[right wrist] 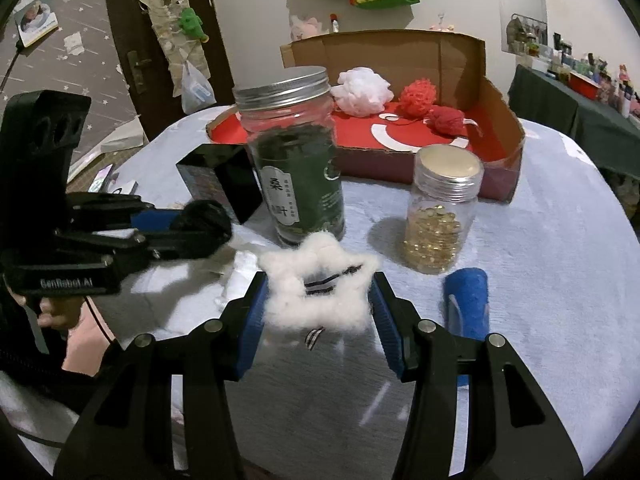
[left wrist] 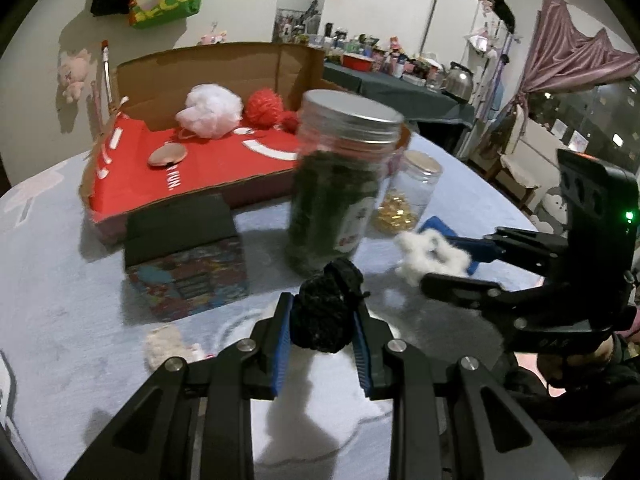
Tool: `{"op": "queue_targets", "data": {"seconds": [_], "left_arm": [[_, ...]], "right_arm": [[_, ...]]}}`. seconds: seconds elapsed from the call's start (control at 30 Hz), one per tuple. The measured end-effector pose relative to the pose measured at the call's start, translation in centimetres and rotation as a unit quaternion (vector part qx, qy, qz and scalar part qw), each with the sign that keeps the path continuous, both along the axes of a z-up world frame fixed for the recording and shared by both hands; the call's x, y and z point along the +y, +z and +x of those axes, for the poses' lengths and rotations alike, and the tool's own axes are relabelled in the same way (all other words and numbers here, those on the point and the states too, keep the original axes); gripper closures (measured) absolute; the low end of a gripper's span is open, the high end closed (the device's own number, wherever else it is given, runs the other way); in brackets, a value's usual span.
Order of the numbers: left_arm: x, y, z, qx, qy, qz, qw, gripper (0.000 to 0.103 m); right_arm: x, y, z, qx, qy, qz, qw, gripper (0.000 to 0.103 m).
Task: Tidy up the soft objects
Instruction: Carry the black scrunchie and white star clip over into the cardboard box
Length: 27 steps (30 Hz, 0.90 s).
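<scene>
My left gripper [left wrist: 322, 316] is shut on a black fuzzy pompom [left wrist: 324, 312], held above the table; the same pompom [right wrist: 202, 220] shows at the left of the right wrist view. My right gripper [right wrist: 316, 296] is shut on a white fluffy star-shaped hair clip [right wrist: 320, 284], also seen as the white clip [left wrist: 432, 252] at the right of the left wrist view. At the back, an open cardboard box with a red floor [left wrist: 200, 168] holds a white mesh puff [left wrist: 212, 110], a red puff [left wrist: 262, 106] and a red yarn ball [right wrist: 448, 120].
A tall jar of dark leaves [right wrist: 296, 160] and a small jar of gold beads [right wrist: 440, 216] stand before the box. A black-topped printed box [left wrist: 184, 256] sits left, a blue felt tube [right wrist: 468, 300] right. A small cream fluffy piece [left wrist: 164, 346] lies near the left gripper.
</scene>
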<state>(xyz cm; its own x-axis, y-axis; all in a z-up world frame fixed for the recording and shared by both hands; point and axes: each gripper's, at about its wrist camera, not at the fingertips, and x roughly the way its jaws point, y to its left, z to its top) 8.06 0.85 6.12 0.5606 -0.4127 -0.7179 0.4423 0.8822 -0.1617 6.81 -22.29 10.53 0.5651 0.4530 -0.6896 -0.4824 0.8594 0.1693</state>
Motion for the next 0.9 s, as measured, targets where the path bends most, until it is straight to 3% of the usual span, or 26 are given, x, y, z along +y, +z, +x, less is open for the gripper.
{"op": "queue_targets", "data": {"seconds": [0.5, 0.9], "left_arm": [[7.1, 1.0, 0.9, 0.050, 0.068, -0.013, 0.9964, 0.074], [10.3, 1.1, 2.3, 0.079, 0.096, 0.032, 0.9917, 0.074]], "right_arm": [[-3.4, 0.6, 0.4, 0.004, -0.039, -0.027, 0.999, 0.054], [-5.7, 0.9, 1.6, 0.016, -0.063, -0.063, 0.996, 0.054]]}}
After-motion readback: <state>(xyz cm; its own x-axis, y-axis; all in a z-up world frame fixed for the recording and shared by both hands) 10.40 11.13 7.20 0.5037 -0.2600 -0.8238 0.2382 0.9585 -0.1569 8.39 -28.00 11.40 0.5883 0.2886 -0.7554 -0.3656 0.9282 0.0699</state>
